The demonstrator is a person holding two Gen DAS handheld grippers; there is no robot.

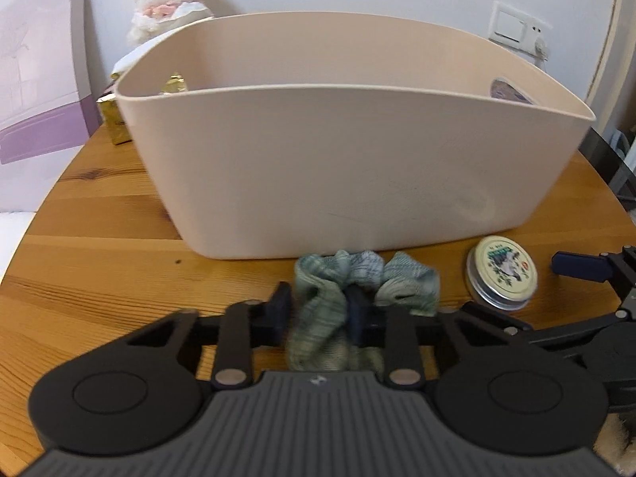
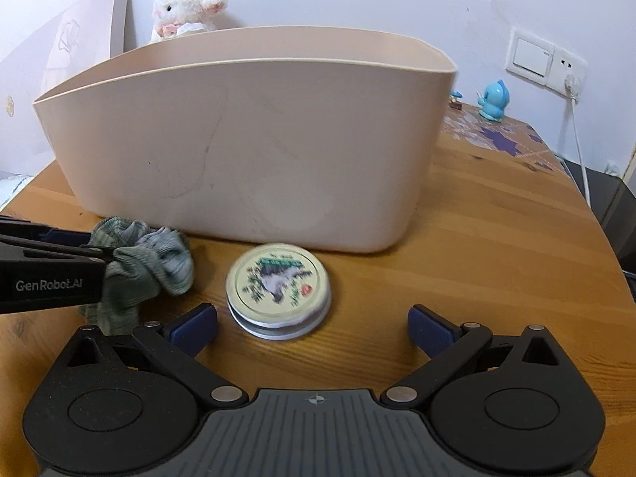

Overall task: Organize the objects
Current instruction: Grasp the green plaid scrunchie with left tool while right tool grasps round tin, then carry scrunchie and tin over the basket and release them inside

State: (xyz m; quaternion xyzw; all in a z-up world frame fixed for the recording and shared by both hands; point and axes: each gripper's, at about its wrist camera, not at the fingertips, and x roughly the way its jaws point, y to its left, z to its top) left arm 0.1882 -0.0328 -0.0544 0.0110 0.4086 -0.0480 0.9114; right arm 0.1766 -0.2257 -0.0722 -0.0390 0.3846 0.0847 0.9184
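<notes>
Wooden table [image 2: 497, 238] is tight: our left gripper [image 1: 318, 310] pinches the green scrunchie [image 1: 357, 278] beside the bin [image 1: 338, 167], right gripper [image 2: 312, 326] gapes empty behind the tin [image 2: 278, 290], so lifting loose fabric could snag the rim

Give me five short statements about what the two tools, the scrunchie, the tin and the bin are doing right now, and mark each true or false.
1. The left tool is closed on the green scrunchie. True.
2. The right tool grips the round tin. False: its fingers are spread wide and the tin lies just ahead of them, untouched.
3. The tin sits inside the beige bin. False: it rests on the wooden table in front of the bin.
4. A plush lamb stands behind the bin. True.
5. The bin is tipped over. False: it stands upright.
</notes>
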